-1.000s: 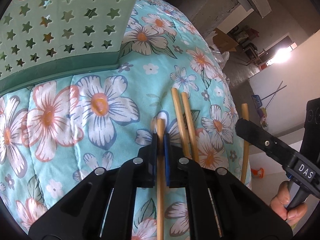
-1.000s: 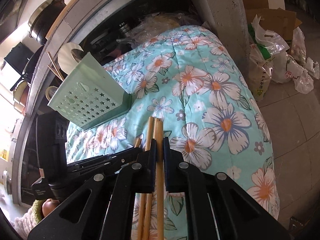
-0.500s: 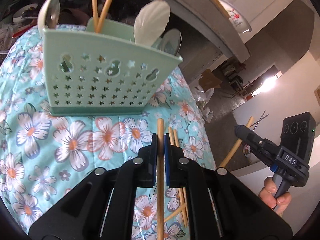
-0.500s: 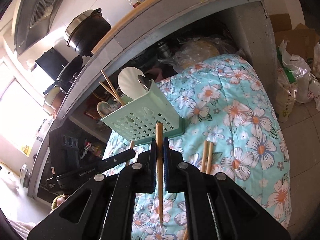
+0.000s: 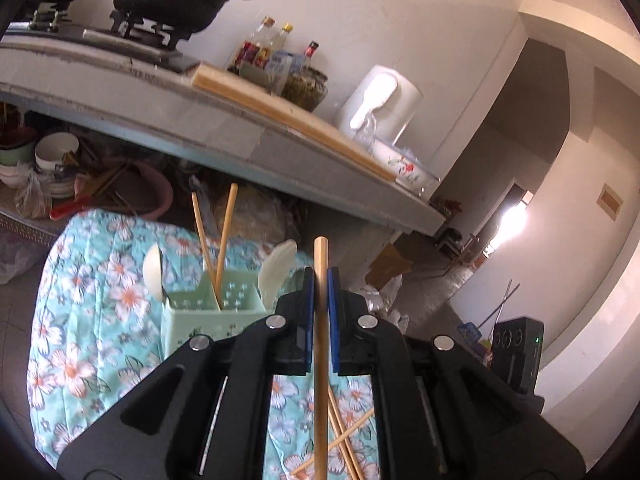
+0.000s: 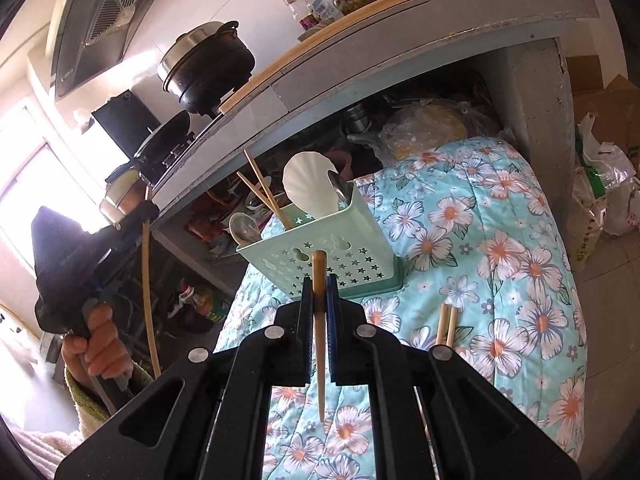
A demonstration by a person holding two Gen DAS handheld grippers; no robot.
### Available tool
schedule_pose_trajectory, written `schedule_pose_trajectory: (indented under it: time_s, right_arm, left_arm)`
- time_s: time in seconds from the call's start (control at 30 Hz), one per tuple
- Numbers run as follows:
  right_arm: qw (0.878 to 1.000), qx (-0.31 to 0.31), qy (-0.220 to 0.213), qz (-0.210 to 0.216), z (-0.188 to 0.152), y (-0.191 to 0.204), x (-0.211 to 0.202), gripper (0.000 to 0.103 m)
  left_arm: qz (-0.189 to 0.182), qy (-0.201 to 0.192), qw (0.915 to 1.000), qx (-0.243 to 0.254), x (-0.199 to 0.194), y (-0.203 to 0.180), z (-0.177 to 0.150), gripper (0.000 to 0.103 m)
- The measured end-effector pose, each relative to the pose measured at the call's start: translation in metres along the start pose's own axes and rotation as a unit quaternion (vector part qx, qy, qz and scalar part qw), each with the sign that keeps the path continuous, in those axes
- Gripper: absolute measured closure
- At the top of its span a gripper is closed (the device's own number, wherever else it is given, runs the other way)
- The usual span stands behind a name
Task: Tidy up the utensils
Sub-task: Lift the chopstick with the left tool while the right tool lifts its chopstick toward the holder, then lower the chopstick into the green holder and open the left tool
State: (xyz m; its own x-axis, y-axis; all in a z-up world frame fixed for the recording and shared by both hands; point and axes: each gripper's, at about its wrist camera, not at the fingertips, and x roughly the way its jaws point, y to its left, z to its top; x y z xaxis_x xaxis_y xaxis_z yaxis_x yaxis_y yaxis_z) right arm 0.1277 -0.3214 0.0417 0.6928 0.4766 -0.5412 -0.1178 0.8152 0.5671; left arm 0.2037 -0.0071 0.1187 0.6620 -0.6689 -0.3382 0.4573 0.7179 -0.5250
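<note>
Under the concrete table [image 6: 400,40] a floral quilt [image 6: 500,220] carries the green caddy [image 6: 332,256], already holding two chopsticks and spoons. We grip one chopstick in each hand-held gripper: the left hand-held gripper [image 5: 320,300] is clamped on its chopstick [image 5: 320,352], the right hand-held gripper [image 6: 319,304] clamped on its chopstick [image 6: 319,320], both sticks running lengthwise between the jaws, aligned with the fingers. From the right the caddy sits just ahead, slightly right; from the left it lies ahead, to the left. We judge the right one nearer. Loose chopsticks [image 6: 446,324] lie on the quilt.
</note>
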Motion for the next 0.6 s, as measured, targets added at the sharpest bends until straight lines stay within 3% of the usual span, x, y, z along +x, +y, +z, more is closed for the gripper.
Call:
schedule_pose_trajectory:
  time_s: [0.27, 0.47, 0.6]
  right_arm:
    - [1.000, 0.011, 0.001, 0.002, 0.001, -0.008, 0.003, 0.097]
    - [1.000, 0.017, 0.007, -0.001, 0.004, -0.018, 0.009, 0.097]
    - [1.000, 0.026, 0.016, -0.005, 0.004, -0.029, 0.017, 0.097]
  left_arm:
    - [0.007, -0.128, 0.9915, -0.023, -0.002, 0.010, 0.053, 0.097]
    - [0.019, -0.194, 0.9805, -0.028, 0.022, 0.015, 0.082, 0.097]
    - [0.051, -0.222, 0.9737, -0.009, 0.044, 0.017, 0.092, 0.097]
